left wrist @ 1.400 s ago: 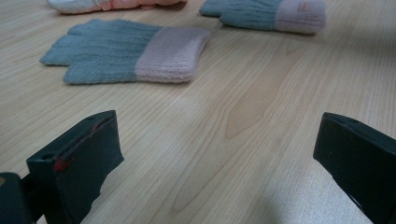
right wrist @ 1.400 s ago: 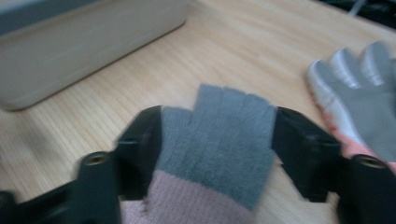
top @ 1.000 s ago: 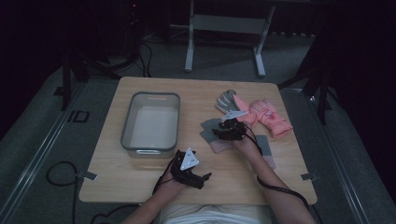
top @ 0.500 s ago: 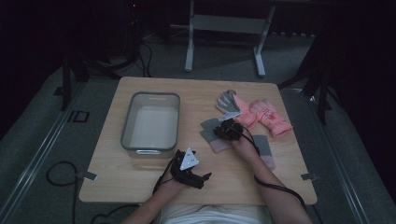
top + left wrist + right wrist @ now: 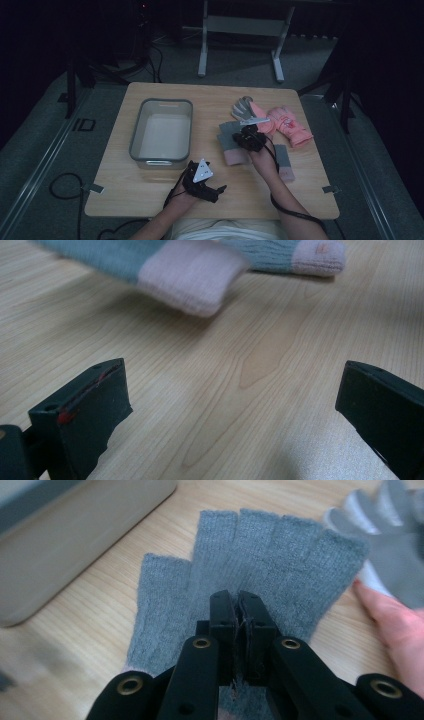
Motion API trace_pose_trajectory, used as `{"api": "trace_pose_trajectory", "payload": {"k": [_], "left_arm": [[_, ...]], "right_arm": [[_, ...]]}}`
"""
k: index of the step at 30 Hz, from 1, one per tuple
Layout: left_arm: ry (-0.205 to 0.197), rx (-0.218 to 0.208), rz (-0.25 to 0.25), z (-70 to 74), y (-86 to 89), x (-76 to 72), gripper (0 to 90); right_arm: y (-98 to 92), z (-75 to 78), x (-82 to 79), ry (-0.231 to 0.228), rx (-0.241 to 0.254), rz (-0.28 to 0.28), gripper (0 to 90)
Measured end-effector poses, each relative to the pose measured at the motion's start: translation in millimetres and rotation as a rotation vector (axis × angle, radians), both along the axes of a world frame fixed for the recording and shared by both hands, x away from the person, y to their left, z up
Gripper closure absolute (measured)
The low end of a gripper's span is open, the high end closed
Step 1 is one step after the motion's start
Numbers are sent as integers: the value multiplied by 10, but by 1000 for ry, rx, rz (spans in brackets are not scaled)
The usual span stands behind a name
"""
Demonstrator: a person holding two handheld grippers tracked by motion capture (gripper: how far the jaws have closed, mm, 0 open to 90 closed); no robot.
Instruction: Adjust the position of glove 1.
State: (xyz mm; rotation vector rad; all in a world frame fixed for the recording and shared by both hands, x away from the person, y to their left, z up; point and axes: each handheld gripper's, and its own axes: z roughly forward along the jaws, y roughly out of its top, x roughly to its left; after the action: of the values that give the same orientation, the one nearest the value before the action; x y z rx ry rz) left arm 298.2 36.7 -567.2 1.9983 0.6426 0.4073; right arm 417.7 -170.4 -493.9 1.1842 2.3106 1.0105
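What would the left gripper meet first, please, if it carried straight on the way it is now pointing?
Probably the pale pink knitted cuff of the grey fingerless glove. The left gripper has its jaws wide open over bare wooden table, with nothing between them and that cuff; depth is hard to judge.

Four gloves – one tub

Background stuff: light wooden table with rounded corners, sitting on grey carpeted floor. Behind it is a white metal stand with two legs. A looped black cable lies on the carpet just left of the table's near corner.
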Motion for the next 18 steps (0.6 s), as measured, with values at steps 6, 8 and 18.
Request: {"api": "trace_pose_trajectory", "payload": {"k": [6, 8, 18], "left_arm": [[-1, 3, 2, 0, -6, -4, 3], [-1, 4, 2, 0, -7, -5, 3], [-1, 2, 0, -1, -10, -7, 3]], "right_arm": [[-92, 165, -264, -11, 44, -95, 859], [-119, 171, -337, -10, 50, -119, 860], [-176, -6, -465, 20, 25, -161, 859]]}}
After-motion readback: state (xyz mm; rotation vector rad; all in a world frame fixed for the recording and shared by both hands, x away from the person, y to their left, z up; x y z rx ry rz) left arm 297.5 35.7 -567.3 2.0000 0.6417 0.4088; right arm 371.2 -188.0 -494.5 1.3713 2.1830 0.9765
